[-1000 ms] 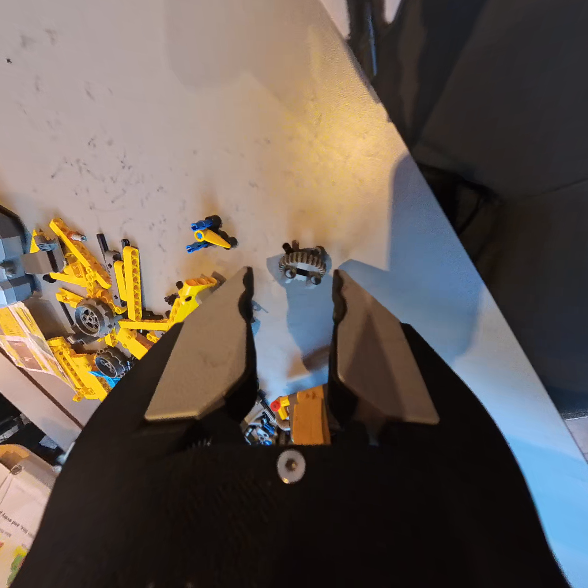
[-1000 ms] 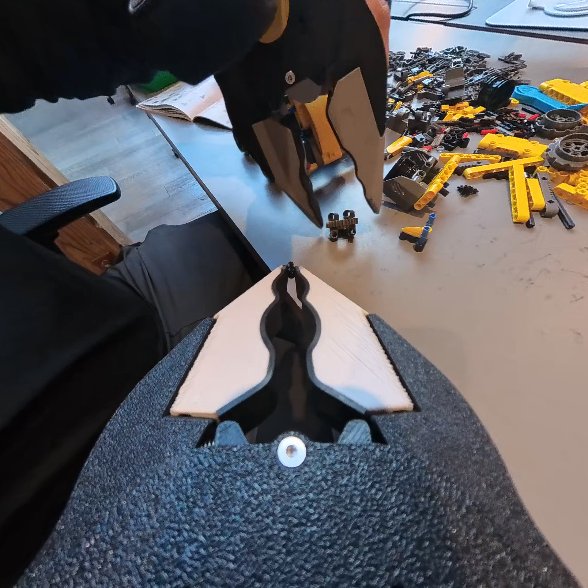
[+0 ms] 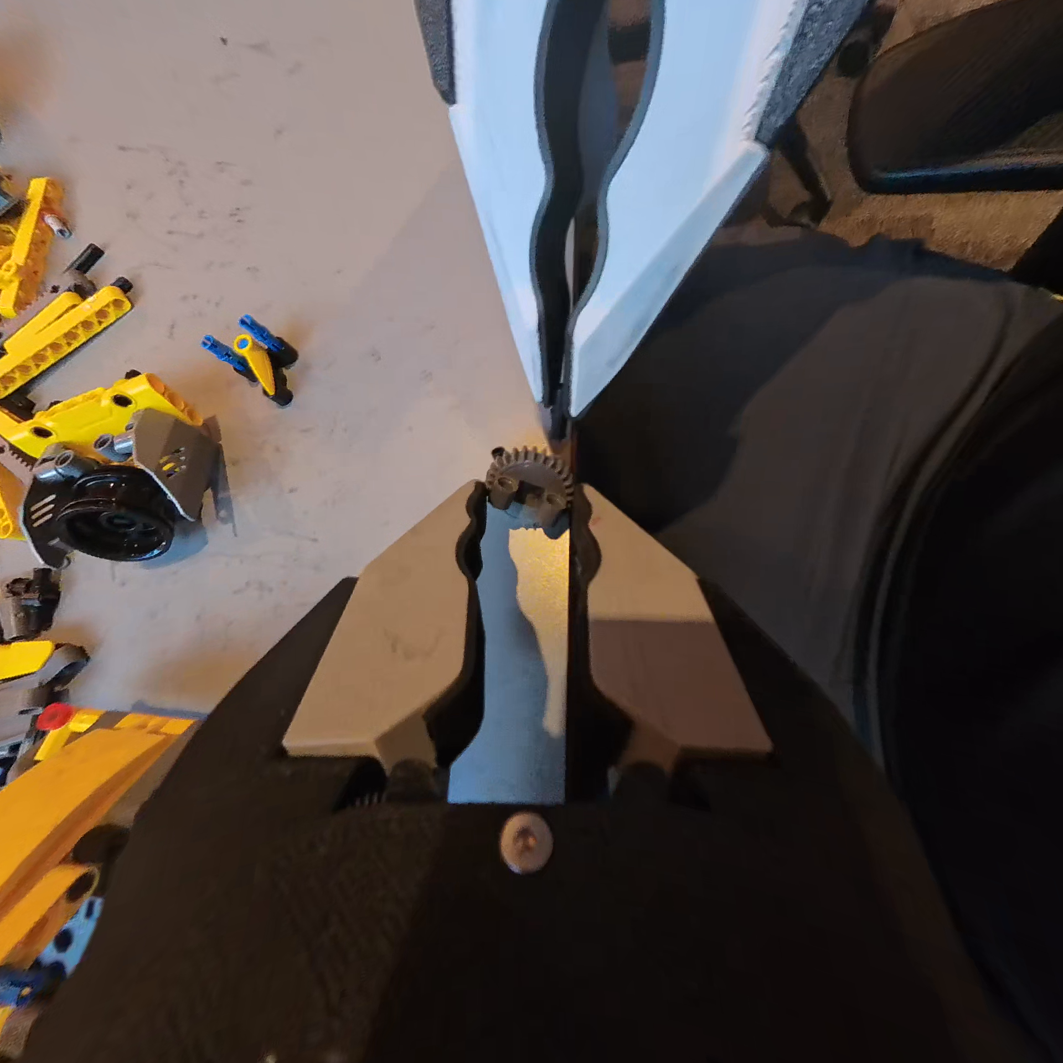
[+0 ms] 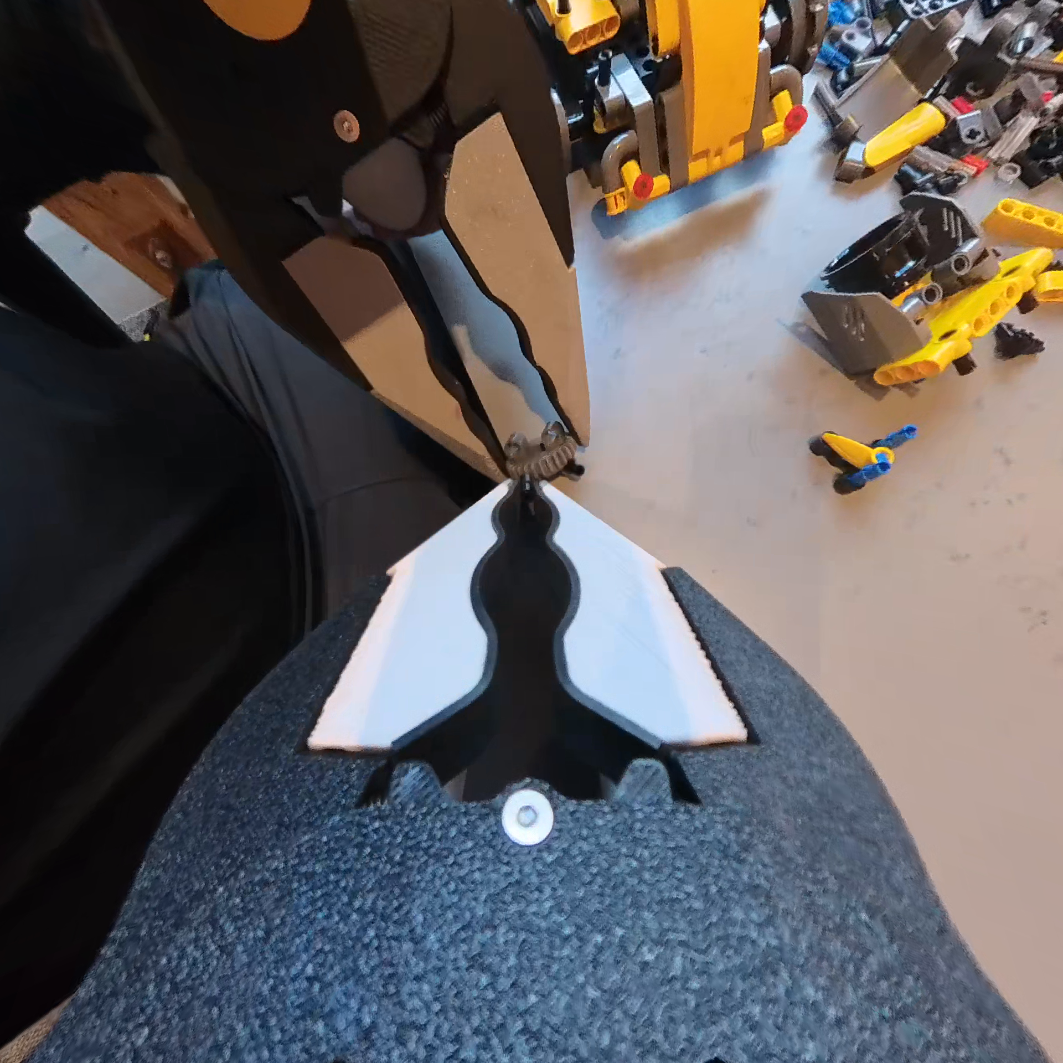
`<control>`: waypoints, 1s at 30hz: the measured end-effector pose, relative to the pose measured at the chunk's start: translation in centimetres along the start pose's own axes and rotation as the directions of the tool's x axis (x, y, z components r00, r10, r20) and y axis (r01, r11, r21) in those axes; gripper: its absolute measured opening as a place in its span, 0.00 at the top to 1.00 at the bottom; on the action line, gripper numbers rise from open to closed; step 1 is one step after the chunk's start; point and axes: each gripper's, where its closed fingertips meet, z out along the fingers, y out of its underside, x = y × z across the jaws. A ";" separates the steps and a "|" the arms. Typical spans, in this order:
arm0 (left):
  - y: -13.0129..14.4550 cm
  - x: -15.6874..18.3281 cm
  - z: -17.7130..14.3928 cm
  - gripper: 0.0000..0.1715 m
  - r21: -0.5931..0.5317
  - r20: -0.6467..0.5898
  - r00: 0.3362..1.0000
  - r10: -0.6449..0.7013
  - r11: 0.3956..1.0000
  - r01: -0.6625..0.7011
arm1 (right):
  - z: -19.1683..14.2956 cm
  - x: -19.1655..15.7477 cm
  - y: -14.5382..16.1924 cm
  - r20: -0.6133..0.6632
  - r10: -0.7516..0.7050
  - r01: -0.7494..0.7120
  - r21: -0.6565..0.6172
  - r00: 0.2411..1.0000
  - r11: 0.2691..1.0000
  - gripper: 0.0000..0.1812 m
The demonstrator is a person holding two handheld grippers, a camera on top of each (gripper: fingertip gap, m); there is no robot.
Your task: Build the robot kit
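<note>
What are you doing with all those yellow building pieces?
A person is working with two hand-held grippers at a table strewn with yellow, grey and black building-toy parts. The left hand-held gripper pinches a small grey gear at its fingertips, just over the table's edge. The right hand-held gripper, shut on a thin dark pin, points its tip right at that gear. A half-built yellow model stands behind, and a small blue and yellow piece lies alone.

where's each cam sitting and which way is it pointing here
Left wrist view: rides the left gripper, looking down along its jaws at the table edge; they clamp a grey gear piece.
Right wrist view: rides the right gripper, facing across the table toward loose yellow bricks; a dark-clothed lap shows lower left.
Shared: the gear, each other's gripper, the blue-yellow piece.
</note>
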 end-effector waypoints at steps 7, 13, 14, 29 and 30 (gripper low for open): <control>0.0 -0.2 -0.1 0.83 0.094 -0.024 0.999 -0.029 0.995 0.031 | 0.7 0.4 0.0 0.048 0.045 -0.043 -0.031 0.998 0.999 0.98; 0.1 -0.4 -0.1 0.83 0.088 0.026 1.000 0.010 0.996 -0.012 | 0.7 0.9 0.4 0.056 0.105 -0.105 -0.010 0.993 0.994 0.98; 0.1 -0.4 -0.1 0.83 0.085 0.029 1.000 0.011 0.996 -0.014 | 0.8 0.8 0.4 0.063 0.112 -0.113 0.000 0.992 0.994 0.98; 0.3 0.1 0.0 0.79 0.064 0.052 0.993 0.101 0.992 -0.105 | 1.6 0.2 0.0 0.100 0.122 -0.128 0.058 0.987 0.990 0.98; 0.4 0.1 -0.1 0.79 0.069 0.046 0.994 0.102 0.992 -0.105 | 1.6 0.2 0.0 0.101 0.121 -0.127 0.057 0.988 0.990 0.98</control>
